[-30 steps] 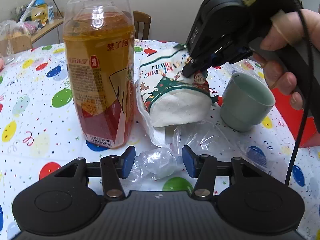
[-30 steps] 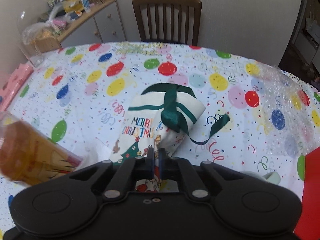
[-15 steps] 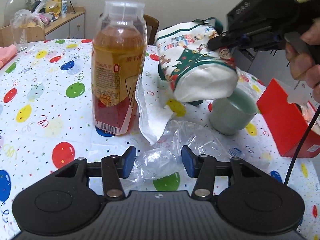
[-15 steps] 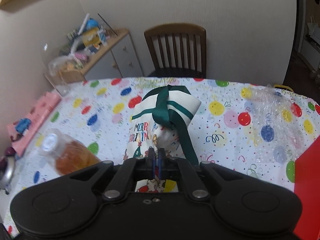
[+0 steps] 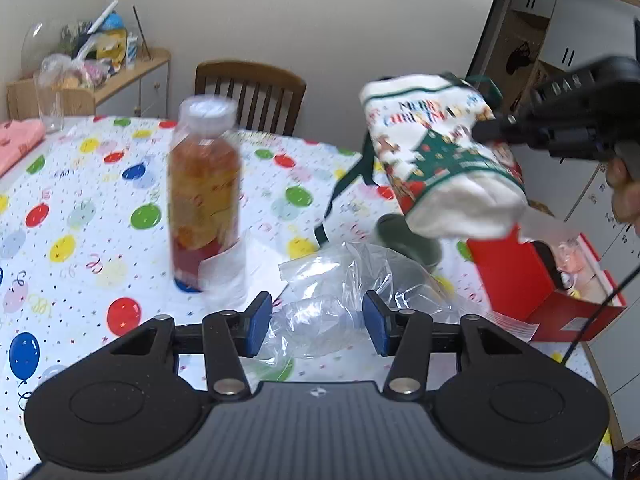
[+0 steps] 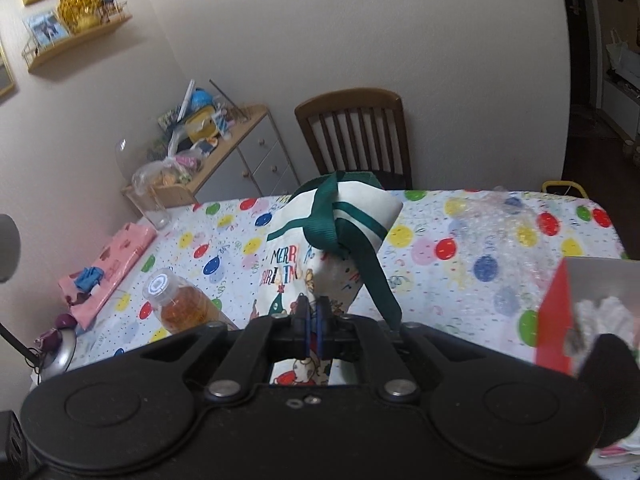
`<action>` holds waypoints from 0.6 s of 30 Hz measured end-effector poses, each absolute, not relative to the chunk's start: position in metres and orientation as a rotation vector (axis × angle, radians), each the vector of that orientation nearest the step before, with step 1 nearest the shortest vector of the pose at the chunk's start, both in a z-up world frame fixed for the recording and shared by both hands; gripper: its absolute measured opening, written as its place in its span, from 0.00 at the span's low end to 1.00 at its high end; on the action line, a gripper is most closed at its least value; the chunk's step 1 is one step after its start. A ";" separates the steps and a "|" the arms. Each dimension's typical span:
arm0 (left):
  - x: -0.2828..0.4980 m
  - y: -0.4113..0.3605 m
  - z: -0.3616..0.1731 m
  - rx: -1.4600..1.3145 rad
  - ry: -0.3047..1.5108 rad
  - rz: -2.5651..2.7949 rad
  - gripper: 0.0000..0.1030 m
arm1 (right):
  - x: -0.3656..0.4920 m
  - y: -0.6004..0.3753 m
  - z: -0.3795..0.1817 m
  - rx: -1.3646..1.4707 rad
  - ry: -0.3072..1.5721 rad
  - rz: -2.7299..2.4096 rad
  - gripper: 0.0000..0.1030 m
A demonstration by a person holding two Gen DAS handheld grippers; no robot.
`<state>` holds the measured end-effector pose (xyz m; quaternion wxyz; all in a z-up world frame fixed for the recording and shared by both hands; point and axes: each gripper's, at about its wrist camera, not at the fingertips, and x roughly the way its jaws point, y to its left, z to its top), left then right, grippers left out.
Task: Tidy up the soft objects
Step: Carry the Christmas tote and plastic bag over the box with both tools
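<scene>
One second ago your right gripper [image 6: 311, 312] had the white fabric Christmas-print bag with green ribbon [image 5: 440, 152] down on the tabletop; now it's pinched shut on it, well above the near right edge by the red cardboard box [image 5: 552, 288]. Left gripper [image 5: 318, 322] is still spread around crumpled clear plastic wrap [image 5: 340, 288]. The amber drink bottle [image 5: 204, 200] is blurred, and the box's inside is hard to read.

walls: cream | chair [image 6: 356, 136]: wooden | sideboard [image 6: 240, 152]: cluttered
</scene>
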<state>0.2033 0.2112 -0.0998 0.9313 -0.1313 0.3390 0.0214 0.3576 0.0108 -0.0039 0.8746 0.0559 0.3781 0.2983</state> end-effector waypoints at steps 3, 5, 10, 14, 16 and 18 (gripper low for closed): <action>0.202 0.196 -0.087 -0.270 0.670 0.045 0.47 | 0.351 -0.018 0.004 0.140 0.772 0.620 0.02; 0.202 0.183 -0.079 -0.262 0.652 0.045 0.47 | 0.347 -0.040 0.009 0.154 0.757 0.612 0.02; 0.208 0.149 -0.059 -0.243 0.611 0.035 0.47 | 0.339 -0.098 0.018 0.191 0.726 0.577 0.02; 0.216 0.117 -0.046 -0.221 0.584 0.012 0.47 | 0.335 -0.150 0.023 0.221 0.700 0.535 0.02; 0.221 0.100 -0.039 -0.207 0.571 -0.007 0.47 | 0.332 -0.174 0.025 0.233 0.687 0.513 0.02; 0.226 0.083 -0.033 -0.188 0.555 -0.022 0.47 | 0.330 -0.197 0.026 0.247 0.676 0.492 0.02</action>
